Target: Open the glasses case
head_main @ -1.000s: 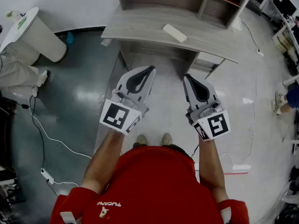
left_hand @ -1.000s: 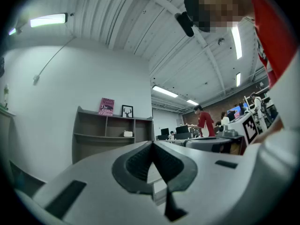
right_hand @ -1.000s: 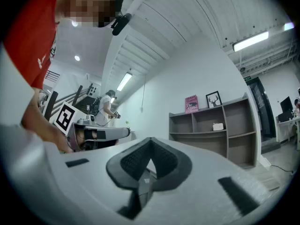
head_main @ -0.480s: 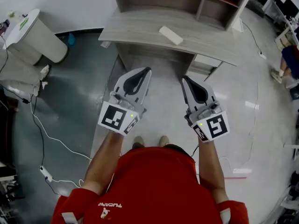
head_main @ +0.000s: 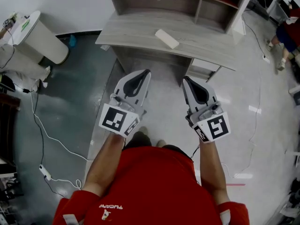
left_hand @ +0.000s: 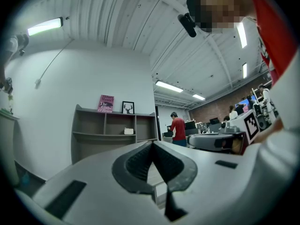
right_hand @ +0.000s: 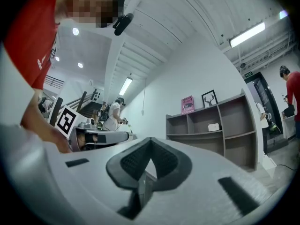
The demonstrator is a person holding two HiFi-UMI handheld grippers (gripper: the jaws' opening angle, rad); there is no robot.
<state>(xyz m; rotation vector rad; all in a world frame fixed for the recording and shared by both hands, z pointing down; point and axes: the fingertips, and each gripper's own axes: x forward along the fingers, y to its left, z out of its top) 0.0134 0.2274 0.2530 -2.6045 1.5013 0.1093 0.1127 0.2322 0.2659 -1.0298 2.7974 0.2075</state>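
The white glasses case [head_main: 167,38] lies on the grey desk [head_main: 126,32], well ahead of my left gripper [head_main: 146,71] and right gripper [head_main: 185,78]. Both have their jaws together and hold nothing.

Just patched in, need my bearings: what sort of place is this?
Probably an open-plan lab or workshop office: a grey desk with a shelf unit on a polished floor, a power strip trailing cable across it, and other people working at benches under strip lights.

Left gripper [left_hand: 152,145] closed and empty; grey shelf unit [left_hand: 93,137] stands ahead.
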